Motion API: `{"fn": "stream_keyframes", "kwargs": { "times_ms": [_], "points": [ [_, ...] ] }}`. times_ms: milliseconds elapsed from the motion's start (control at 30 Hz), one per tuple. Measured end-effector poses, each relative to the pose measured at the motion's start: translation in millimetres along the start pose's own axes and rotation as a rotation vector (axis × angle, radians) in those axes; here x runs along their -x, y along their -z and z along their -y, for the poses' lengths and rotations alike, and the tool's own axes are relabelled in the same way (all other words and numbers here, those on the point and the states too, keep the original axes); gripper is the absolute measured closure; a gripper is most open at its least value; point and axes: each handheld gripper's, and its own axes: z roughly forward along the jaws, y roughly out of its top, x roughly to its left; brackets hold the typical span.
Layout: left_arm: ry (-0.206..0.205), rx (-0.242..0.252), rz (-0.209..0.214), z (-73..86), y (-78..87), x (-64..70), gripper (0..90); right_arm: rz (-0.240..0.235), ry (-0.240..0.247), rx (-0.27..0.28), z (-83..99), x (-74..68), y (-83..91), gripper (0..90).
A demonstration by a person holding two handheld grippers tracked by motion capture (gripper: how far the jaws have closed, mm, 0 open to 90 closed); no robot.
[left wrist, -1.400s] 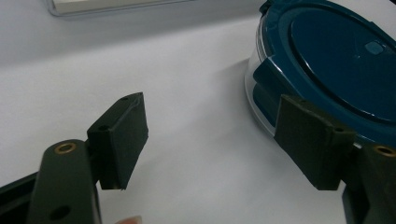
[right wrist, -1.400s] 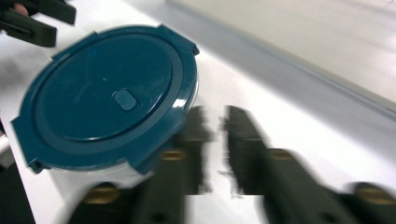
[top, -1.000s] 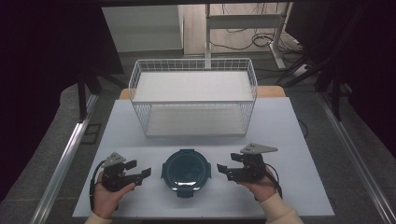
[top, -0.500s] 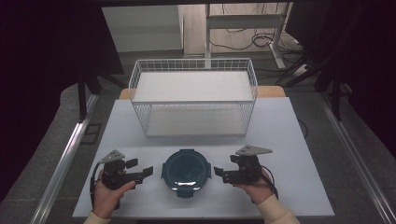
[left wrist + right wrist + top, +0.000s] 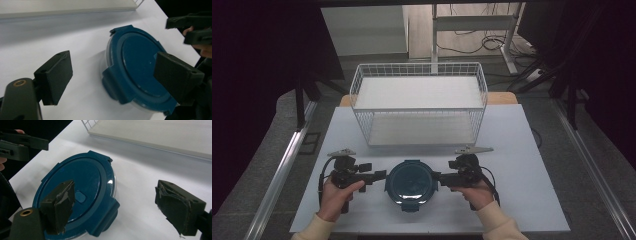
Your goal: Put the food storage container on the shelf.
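high view: lay flat on white table (image 5: pixel 522 200), blue-lidded round container (image 5: pixel 412 182), just in front of wire basket (image 5: pixel 419 107); flanked by left gripper (image 5: pixel 379 176) and right gripper (image 5: pixel 438 178), both beside its rim.
left gripper view: jaws spread wide, gripping nothing; container (image 5: pixel 136 66) between them.
right gripper view: jaws likewise parted, empty; container (image 5: pixel 77 192) near the left jaw.

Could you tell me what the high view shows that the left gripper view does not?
The high view alone takes in the whole white wire basket, the person's left hand and the left gripper from outside. The left gripper view alone gives its own open pads close up. Both share the blue lidded container and the right gripper.
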Motion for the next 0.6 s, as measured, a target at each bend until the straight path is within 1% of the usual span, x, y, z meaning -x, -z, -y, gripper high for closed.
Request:
{"fn": "stream_keyframes", "kwargs": {
  "times_ms": [33, 67, 100, 133, 233, 267, 300, 333, 367, 400, 433, 500, 533, 600],
  "points": [
    [0.008, 0.002, 0.01, -0.9, -1.8, -0.4, 15.3, 0.0, 0.0, 0.0, 0.0, 0.0, 0.0, 16.2],
    [0.034, 0.009, 0.035, -1.0, -5.5, -2.3, 15.5, -0.015, -0.015, -0.009, 3.5, 0.1, -5.5, 16.1],
    [0.034, 0.009, 0.035, -1.0, -5.5, -2.3, 15.6, -0.015, -0.015, -0.009, 3.5, 0.1, -5.5, 16.1],
    [0.054, -0.003, 0.052, 0.6, -9.9, -5.1, 15.5, -0.005, -0.009, -0.032, 6.3, 0.5, -11.6, 15.9],
    [0.057, -0.017, 0.048, 2.5, -12.5, -7.7, 15.6, 0.002, -0.018, -0.04, 8.3, 1.7, -15.8, 15.9],
    [0.067, -0.013, 0.051, 3.8, -13.0, -9.0, 15.6, -0.005, -0.032, -0.045, 9.3, 2.6, -17.6, 15.9],
    [0.08, -0.009, 0.07, 4.8, -13.3, -10.7, 15.9, -0.02, -0.047, -0.056, 10.9, 3.6, -19.7, 15.9],
    [0.101, -0.009, 0.099, 6.5, -14.2, -12.5, 16.0, -0.025, -0.054, -0.061, 12.0, 3.7, -21.1, 15.8],
    [0.107, -0.024, 0.096, 10.3, -16.9, -14.6, 15.9, -0.029, -0.061, -0.08, 15.1, 3.8, -24.7, 15.5],
    [0.107, -0.024, 0.096, 10.3, -16.9, -14.6, 15.9, -0.037, -0.066, -0.086, 16.7, 3.8, -26.2, 15.4],
    [0.102, -0.035, 0.086, 11.8, -18.2, -15.1, 15.9, -0.037, -0.066, -0.086, 16.7, 3.8, -26.2, 15.4],
    [0.128, -0.038, 0.117, 15.6, -21.5, -16.4, 15.9, -0.049, -0.082, -0.099, 19.7, 3.9, -29.6, 15.1],
    [0.134, -0.045, 0.126, 17.1, -23.4, -16.4, 15.9, -0.059, -0.094, -0.098, 21.2, 4.2, -31.3, 14.6],
    [0.131, -0.055, 0.123, 19.6, -26.5, -15.8, 15.9, -0.09, -0.133, -0.102, 23.3, 4.7, -34.3, 14.2]
  ]
}}
